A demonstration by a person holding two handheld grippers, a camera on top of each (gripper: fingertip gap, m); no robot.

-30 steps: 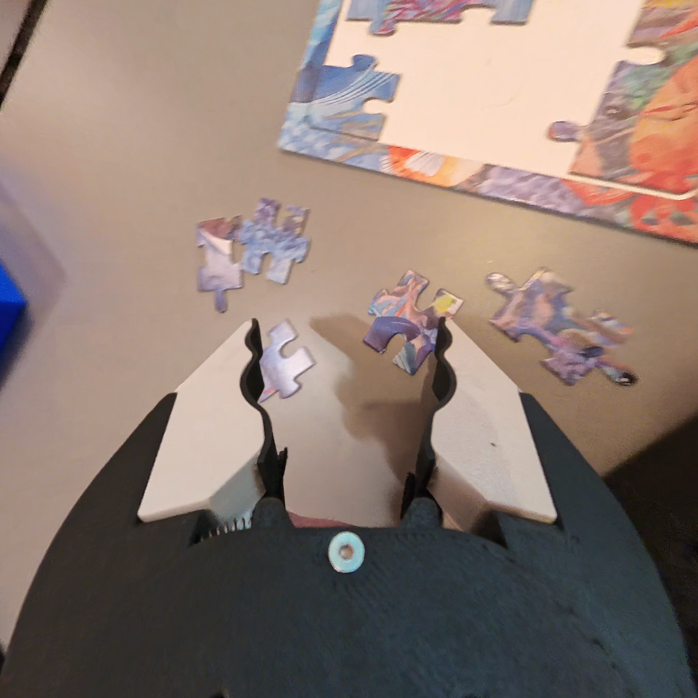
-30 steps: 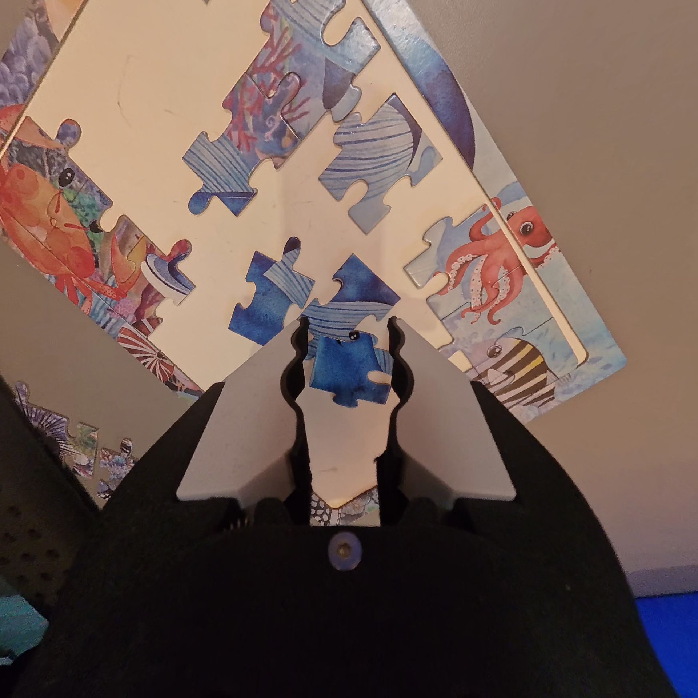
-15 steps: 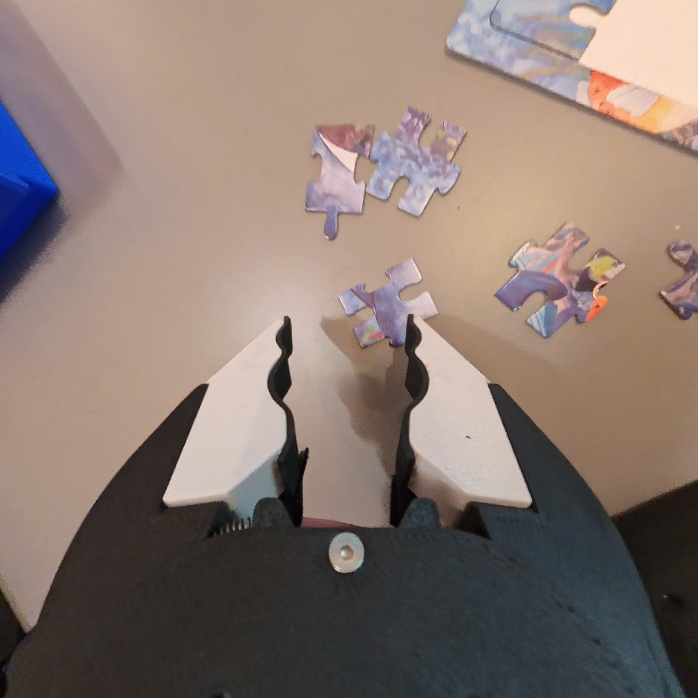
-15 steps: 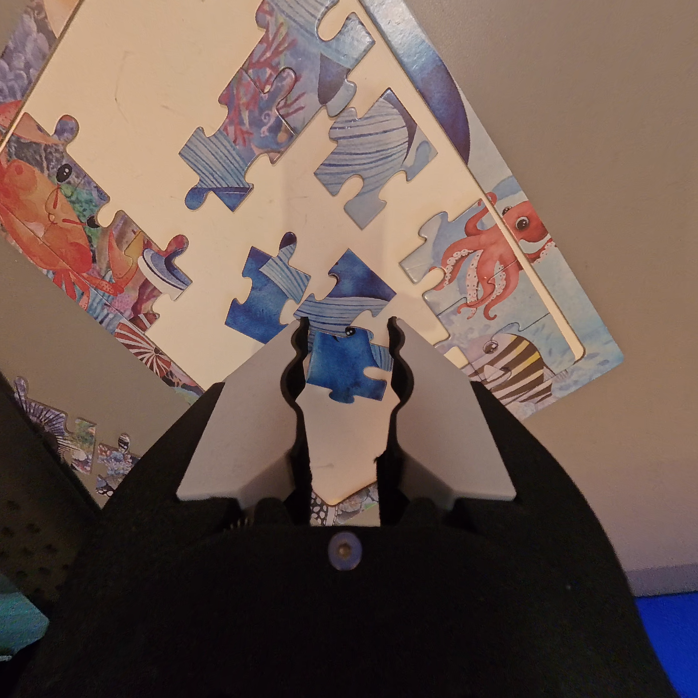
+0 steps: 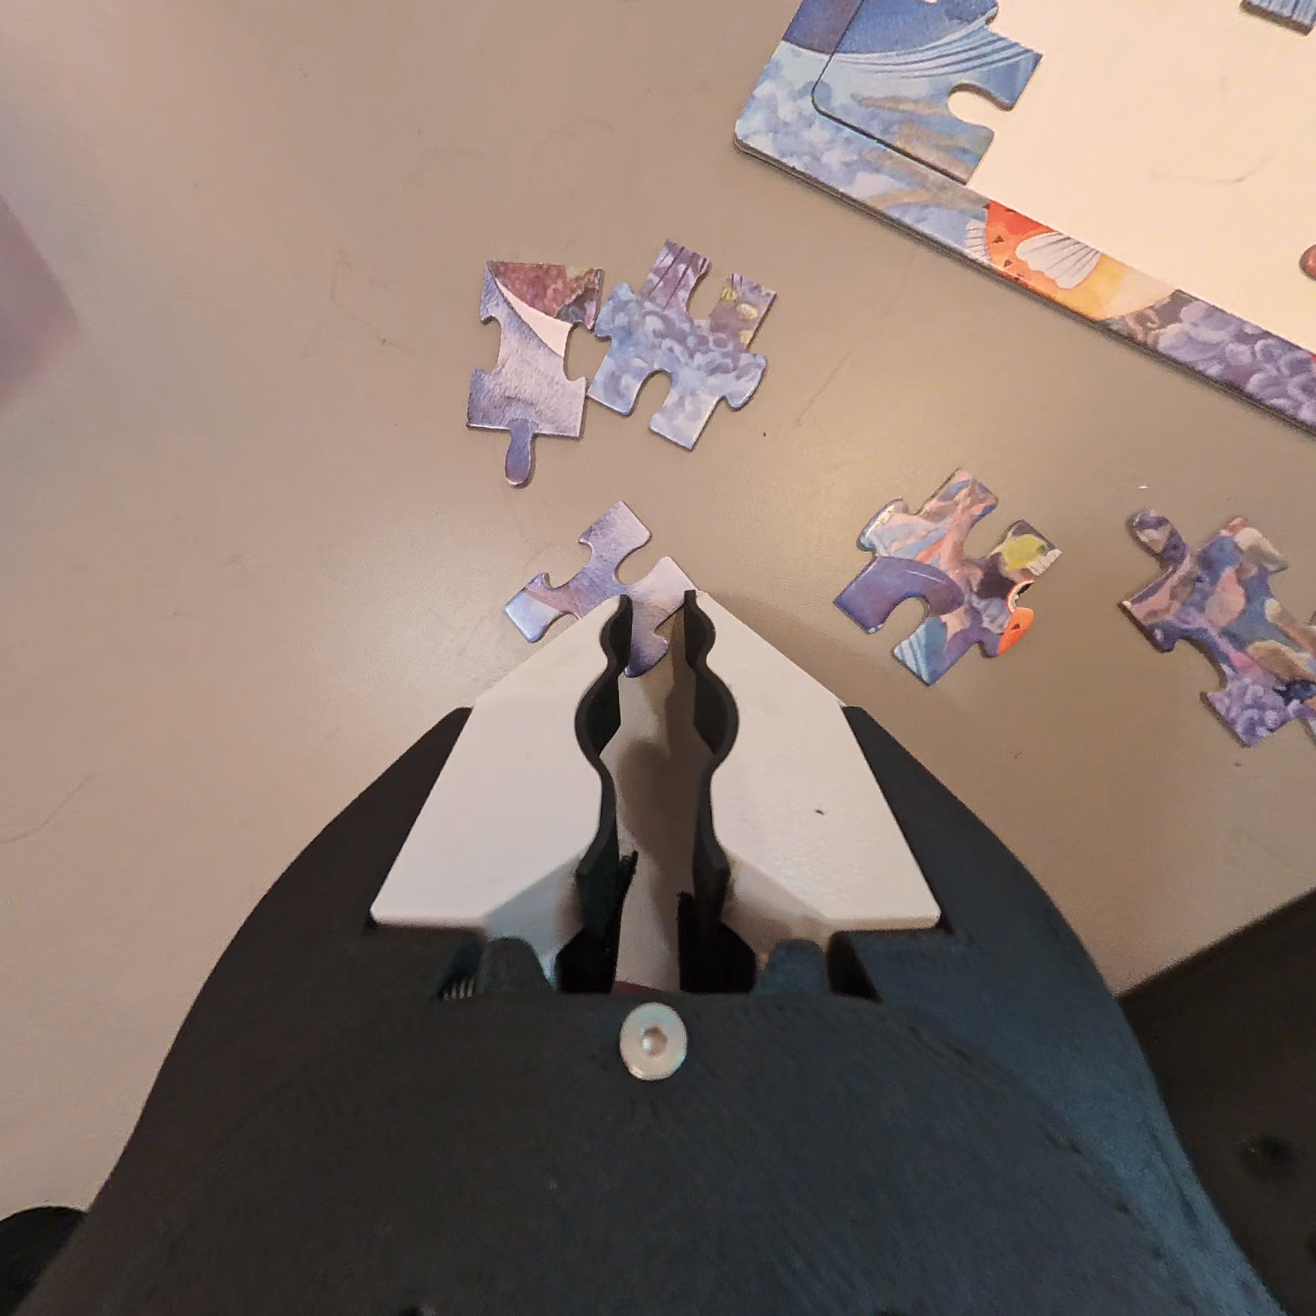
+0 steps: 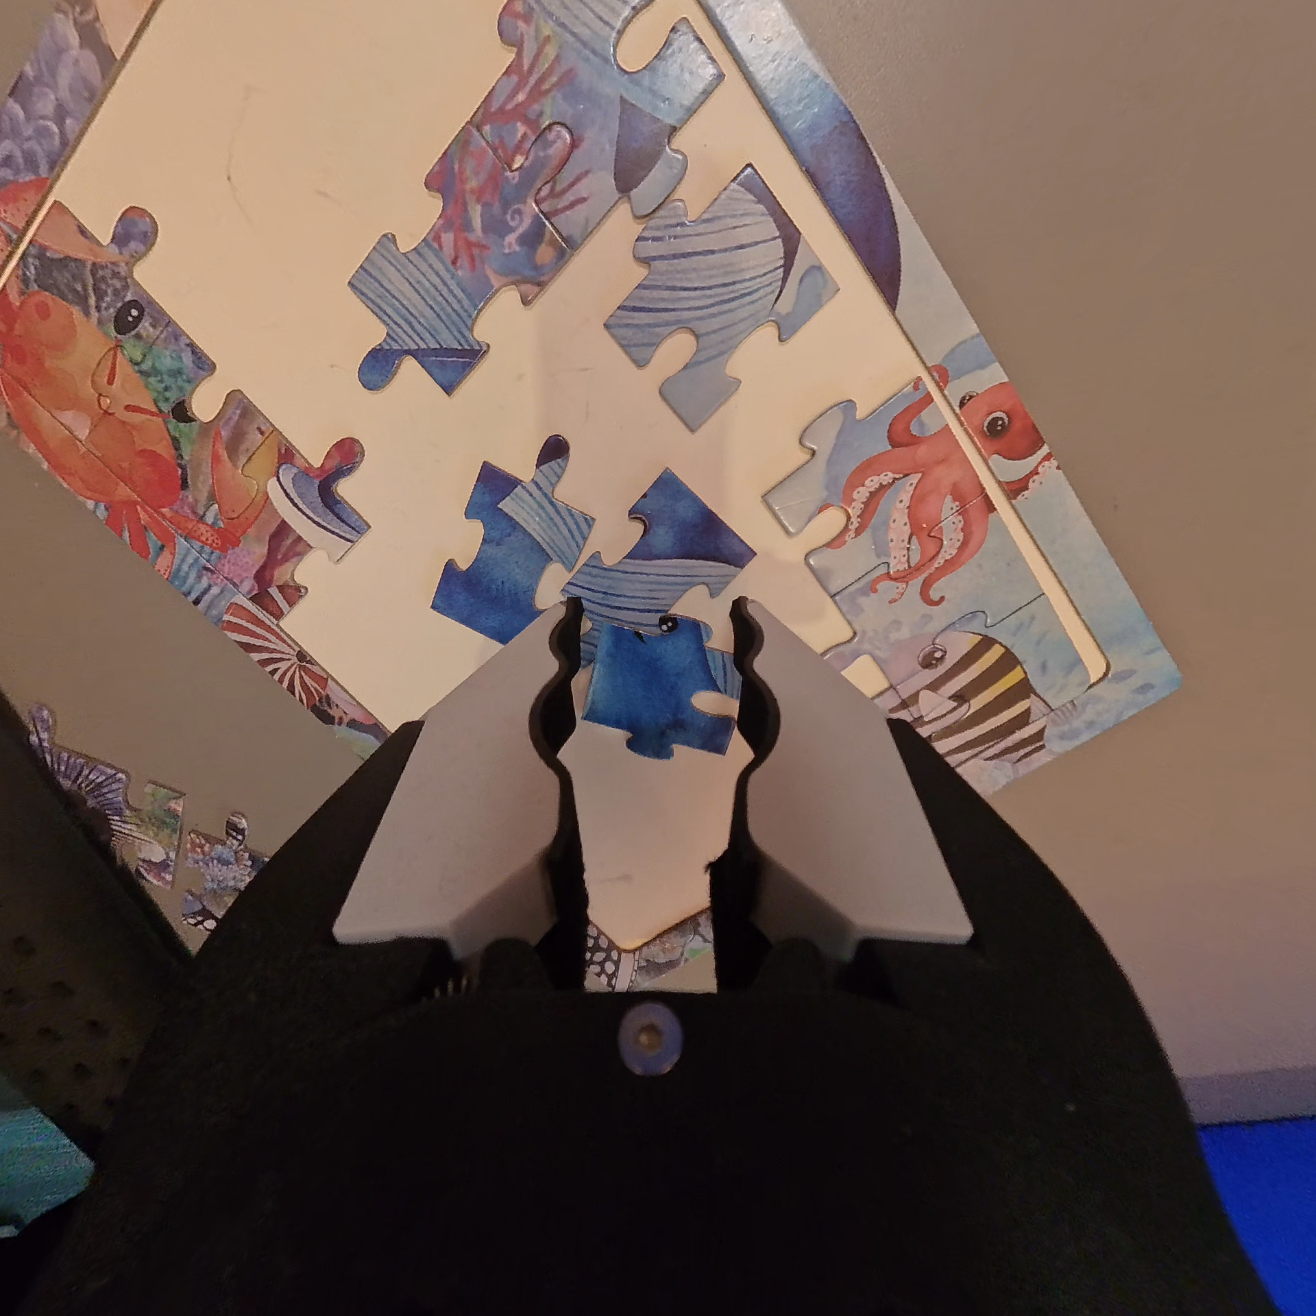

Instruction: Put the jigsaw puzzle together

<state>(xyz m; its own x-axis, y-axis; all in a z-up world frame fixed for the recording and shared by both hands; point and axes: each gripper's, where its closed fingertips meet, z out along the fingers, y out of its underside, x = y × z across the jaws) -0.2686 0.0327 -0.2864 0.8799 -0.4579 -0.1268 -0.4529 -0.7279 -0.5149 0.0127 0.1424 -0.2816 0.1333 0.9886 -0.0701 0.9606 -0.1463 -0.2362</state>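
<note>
One lilac piece (image 5: pixel 594 580) — between left tool (image 5: pixel 656 605) tips

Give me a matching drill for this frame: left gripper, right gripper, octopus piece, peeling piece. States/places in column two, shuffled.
Column 1
1. left gripper
2. right gripper
3. octopus piece
4. peeling piece

Column 2
A. seated in the tray
B. loose on the table, print lifting at a corner
C. pinching a purple piece
D. astride a dark blue piece on the tray

Pairs: 1-C, 2-D, 3-A, 4-B
</note>
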